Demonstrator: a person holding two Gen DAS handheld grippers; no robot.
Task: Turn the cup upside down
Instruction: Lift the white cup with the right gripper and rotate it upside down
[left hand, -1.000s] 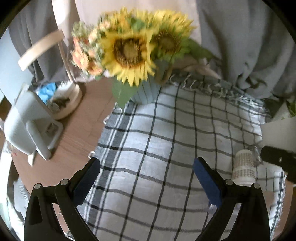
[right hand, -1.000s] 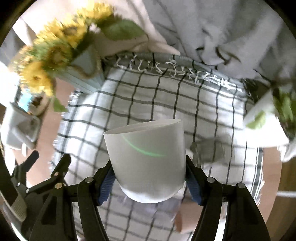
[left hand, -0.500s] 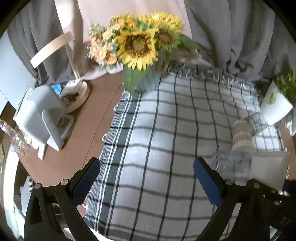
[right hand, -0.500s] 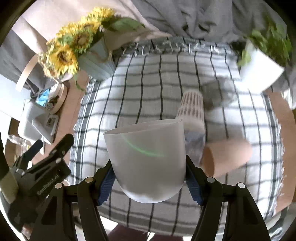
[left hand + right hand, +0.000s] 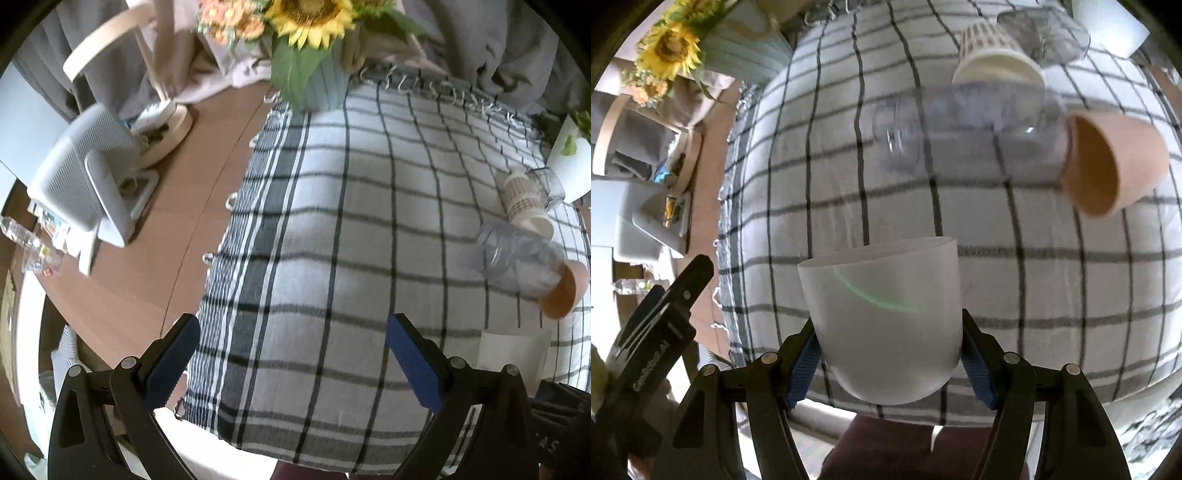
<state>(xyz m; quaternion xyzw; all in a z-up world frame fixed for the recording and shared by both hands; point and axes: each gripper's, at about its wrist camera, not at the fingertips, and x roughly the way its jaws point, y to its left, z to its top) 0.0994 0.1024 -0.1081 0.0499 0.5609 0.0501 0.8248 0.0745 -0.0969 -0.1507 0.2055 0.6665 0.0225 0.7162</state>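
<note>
Right gripper (image 5: 888, 354) clamps white cup (image 5: 882, 317), rim away from camera.
Left gripper (image 5: 293, 363) wide, nothing held, above checked cloth (image 5: 351, 229).

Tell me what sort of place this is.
Probably a home dining or living area: a wooden table under a checked tablecloth, a sunflower bouquet in a vase, and grey curtains behind.

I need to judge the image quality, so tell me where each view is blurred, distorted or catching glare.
Left wrist view: fisheye bends the checked cloth; sunflowers blurred. Right wrist view: a green arc of glare on the white cup; clear cup and tan cup smeared.
</note>
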